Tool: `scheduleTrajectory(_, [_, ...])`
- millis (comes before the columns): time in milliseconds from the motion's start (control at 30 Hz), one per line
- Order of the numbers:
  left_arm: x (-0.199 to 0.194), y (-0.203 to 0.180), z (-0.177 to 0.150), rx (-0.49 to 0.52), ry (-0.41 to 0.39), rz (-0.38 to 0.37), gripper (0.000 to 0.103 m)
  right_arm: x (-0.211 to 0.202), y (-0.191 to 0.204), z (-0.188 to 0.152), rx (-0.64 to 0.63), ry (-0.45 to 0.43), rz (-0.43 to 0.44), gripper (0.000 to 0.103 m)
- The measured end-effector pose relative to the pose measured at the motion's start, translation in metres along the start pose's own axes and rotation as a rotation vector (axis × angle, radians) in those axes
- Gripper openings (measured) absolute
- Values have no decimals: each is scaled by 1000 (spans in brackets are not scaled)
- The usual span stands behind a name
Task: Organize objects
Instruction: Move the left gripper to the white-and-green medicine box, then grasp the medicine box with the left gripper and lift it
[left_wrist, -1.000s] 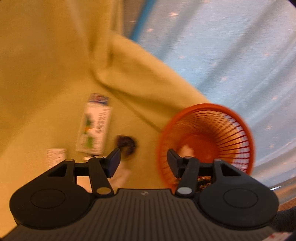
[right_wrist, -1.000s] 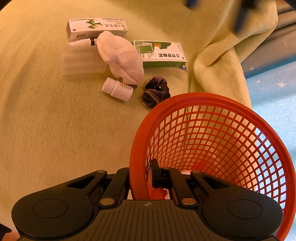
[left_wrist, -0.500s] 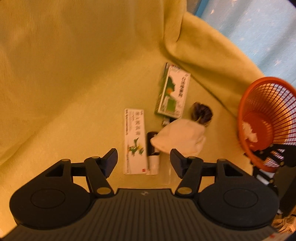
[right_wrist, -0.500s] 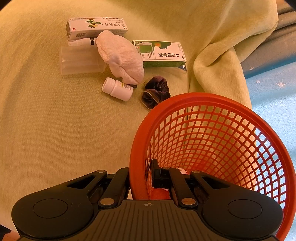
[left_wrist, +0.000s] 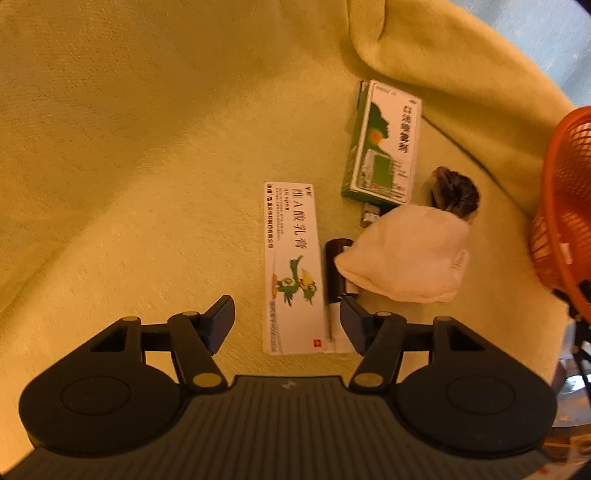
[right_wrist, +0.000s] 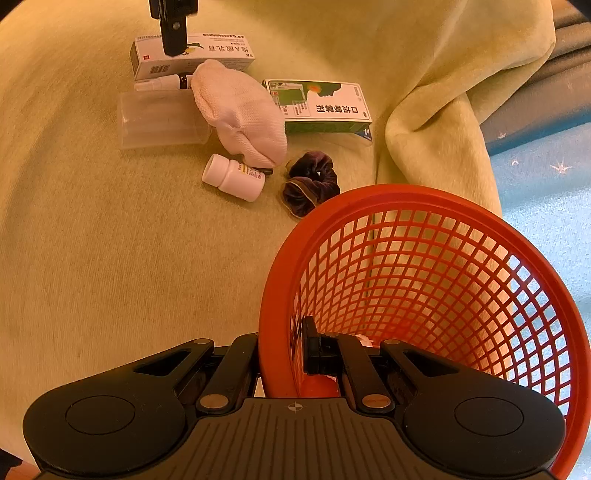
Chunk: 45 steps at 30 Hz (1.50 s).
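My left gripper hangs open just above the white ointment box, whose near end lies between its fingers. In the right wrist view one left fingertip shows over that same box. Beside the box lie a dark spray bottle, a white cloth, a green box and a purple scrunchie. My right gripper is shut on the rim of the orange mesh basket, which holds a small pale item at its bottom.
A white pill bottle and a clear plastic case lie near the cloth. Everything rests on a yellow-green blanket, folded up at the right. Blue starred fabric lies beyond it.
My left gripper swung away from the basket to the left, then came down closer over the white ointment box. The right gripper and basket stayed put.
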<state>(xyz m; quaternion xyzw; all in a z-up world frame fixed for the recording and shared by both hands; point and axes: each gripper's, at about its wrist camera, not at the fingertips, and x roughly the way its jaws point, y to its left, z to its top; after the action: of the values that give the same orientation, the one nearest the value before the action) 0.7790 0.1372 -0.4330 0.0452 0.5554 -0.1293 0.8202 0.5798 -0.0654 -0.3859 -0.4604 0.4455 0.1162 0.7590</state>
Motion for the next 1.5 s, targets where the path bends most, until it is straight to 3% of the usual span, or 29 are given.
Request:
scheduleTrajectory(300, [18,-4,12,39,10,44,60,0,1,-1,-5,-1,0,2])
scheduleTrajectory(400, [20,-7,16,51,10,46,51,0,1,-1,-3,0,1,2])
scheduleTrajectory(467, [20,-7,18,36,13,26,52,1,1,-1,-3,0,1,2])
scheduleTrajectory(800, [23,-2,14,41,26,110,49,1,0,0,-1,0,7,2])
scheduleTrajectory(867, [26,-1,14,35,33,102,49,1,0,0,-3,-1,6,3])
scheduleTrajectory(1033, [27,-4,13,62,34,96,35,2,-1,0,-2,0,6,3])
scheduleTrajectory(1500, [-11,-4,15,88,11,41,32,4,0,4,0,10,5,3])
